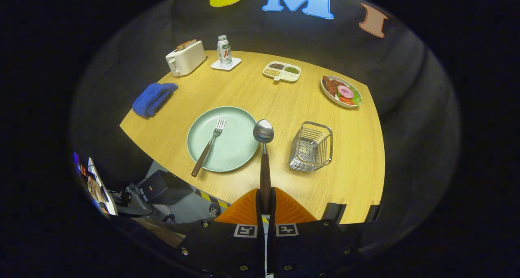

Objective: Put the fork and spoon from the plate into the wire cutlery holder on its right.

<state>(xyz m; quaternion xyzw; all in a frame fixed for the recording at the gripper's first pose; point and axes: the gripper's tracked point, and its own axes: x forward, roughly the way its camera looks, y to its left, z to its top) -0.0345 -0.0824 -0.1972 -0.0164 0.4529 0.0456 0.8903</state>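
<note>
The tongs [265,203] are clenched on the brown handle of the spoon [264,156], held high over the near edge of the table [357,176] with its shiny bowl pointing straight ahead. Beyond and left of the tongs, the fork [209,146] lies slantwise on the pale green plate [239,127], its handle overhanging the rim. Ahead to the right stands the wire cutlery holder [311,147], upright, apart from the plate.

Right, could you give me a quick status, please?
Gripper shut on spoon, held above table. Fork on plate. Wire holder unobstructed.
</note>
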